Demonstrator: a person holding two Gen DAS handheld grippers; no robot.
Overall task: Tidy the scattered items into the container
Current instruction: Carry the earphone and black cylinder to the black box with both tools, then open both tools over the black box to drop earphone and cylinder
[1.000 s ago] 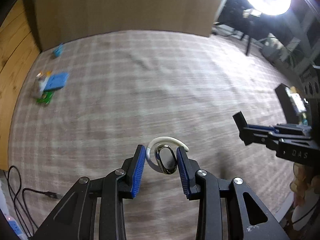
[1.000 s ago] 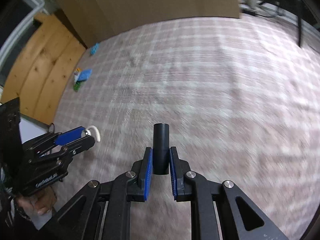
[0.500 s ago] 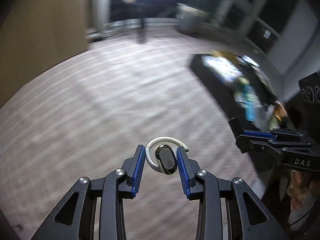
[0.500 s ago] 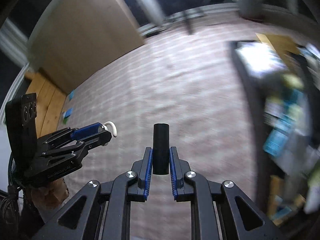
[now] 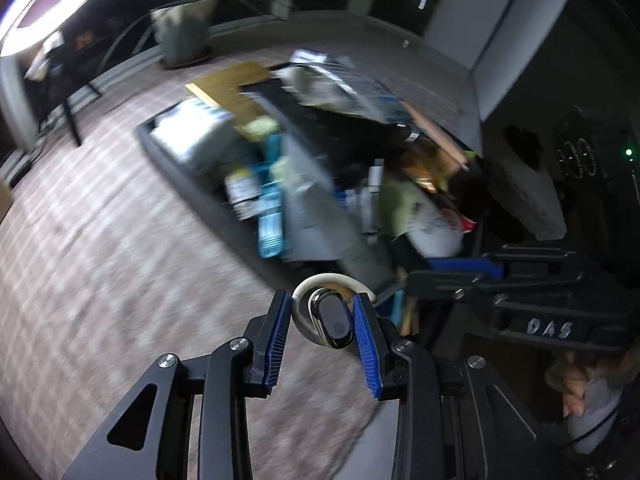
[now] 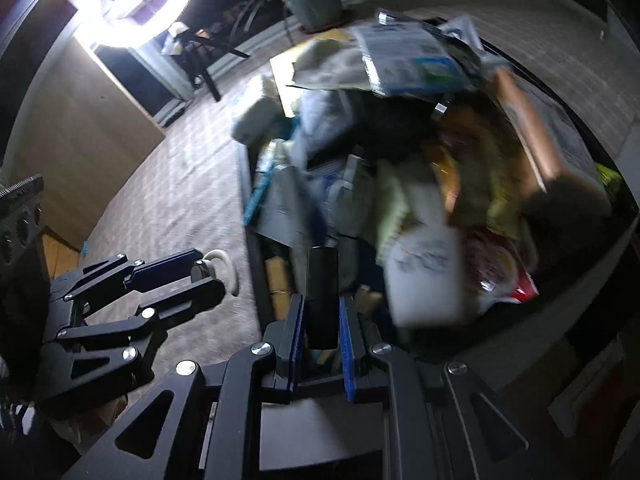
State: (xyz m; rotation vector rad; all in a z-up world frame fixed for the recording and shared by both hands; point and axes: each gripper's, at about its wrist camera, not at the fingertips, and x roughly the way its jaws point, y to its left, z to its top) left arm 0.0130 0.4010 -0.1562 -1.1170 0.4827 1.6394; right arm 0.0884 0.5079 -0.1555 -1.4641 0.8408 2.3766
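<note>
Two claws, each loaded, now face the dark open container (image 5: pixel 208 204) crammed with packets and boxes, where a second ago both looked out over bare checked carpet (image 5: pixel 100 264); the carry across the room appears nearly done, leaving only the release. Left claw (image 5: pixel 322 320): blue pads clamped on a glossy black earpiece with a white ear hook (image 5: pixel 334 314), held above the carpet just short of the container's near wall. Right claw (image 6: pixel 320 320): pads clamped on a matte black cylinder (image 6: pixel 322 292), standing upright between them, already over the container's interior. Motion blur smears the contents, so individual packets cannot be identified. Whether free space lies beneath the cylinder is unclear. A hand (image 5: pixel 576 384) shows only partly at the frame edge, and a ring light (image 6: pixel 140 0) glares behind
</note>
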